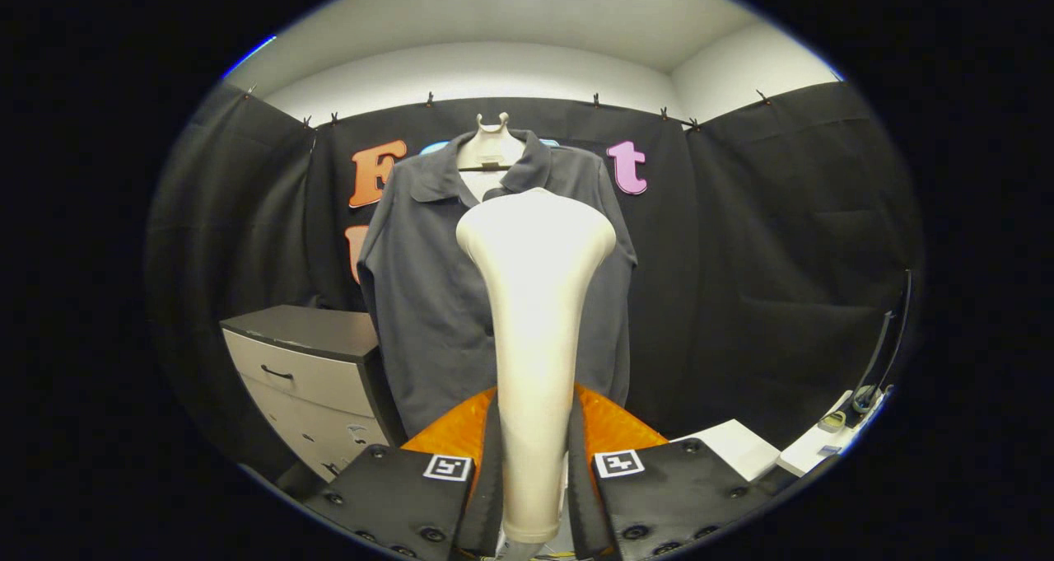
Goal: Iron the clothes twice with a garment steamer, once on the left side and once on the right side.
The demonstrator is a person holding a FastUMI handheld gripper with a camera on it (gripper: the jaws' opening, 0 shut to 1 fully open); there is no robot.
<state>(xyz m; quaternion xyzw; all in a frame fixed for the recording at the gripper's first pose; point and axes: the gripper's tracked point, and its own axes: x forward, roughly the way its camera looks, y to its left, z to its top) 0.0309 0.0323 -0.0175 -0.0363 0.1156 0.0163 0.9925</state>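
Note:
A dark grey collared shirt (428, 297) hangs on a pale hanger (492, 133) against the booth's back wall, facing me. My gripper (533, 429) is shut on the cream-white garment steamer (535, 297), both fingers pressing its handle. The steamer stands upright between the fingers, its wide head raised in front of the shirt's chest and hiding the middle of the shirt. I cannot tell whether the head touches the fabric.
A low cabinet (313, 371) with pale drawers and a dark top stands left of the shirt. White flat items (741, 446) and a small stand with cables (865, 396) lie to the right of the fingers.

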